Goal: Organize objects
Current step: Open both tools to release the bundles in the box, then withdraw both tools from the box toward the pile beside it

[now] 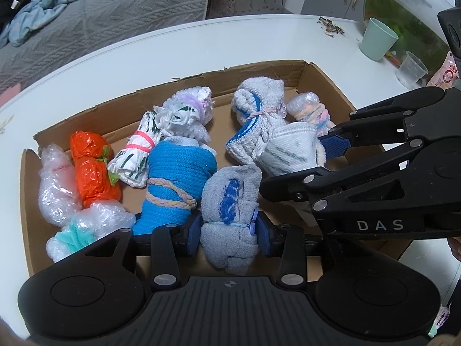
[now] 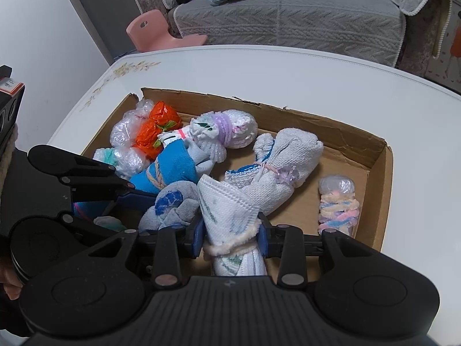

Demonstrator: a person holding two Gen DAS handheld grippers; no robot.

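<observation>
A shallow cardboard box on the white table holds several tied bundles. My left gripper is shut on a grey sock roll with a blue mark, a pad touching each side at its tied waist. My right gripper is shut on a white cloth bundle bound with a fuzzy pinkish band. In the left wrist view the right gripper comes in from the right with that bundle. In the right wrist view the left gripper enters from the left beside the grey roll.
In the box also lie a blue sock roll, an orange plastic bundle, a blue-striped white towel roll, clear bags and a pastel yarn bag. A green cup, a clear cup and a fish tank stand at the far right.
</observation>
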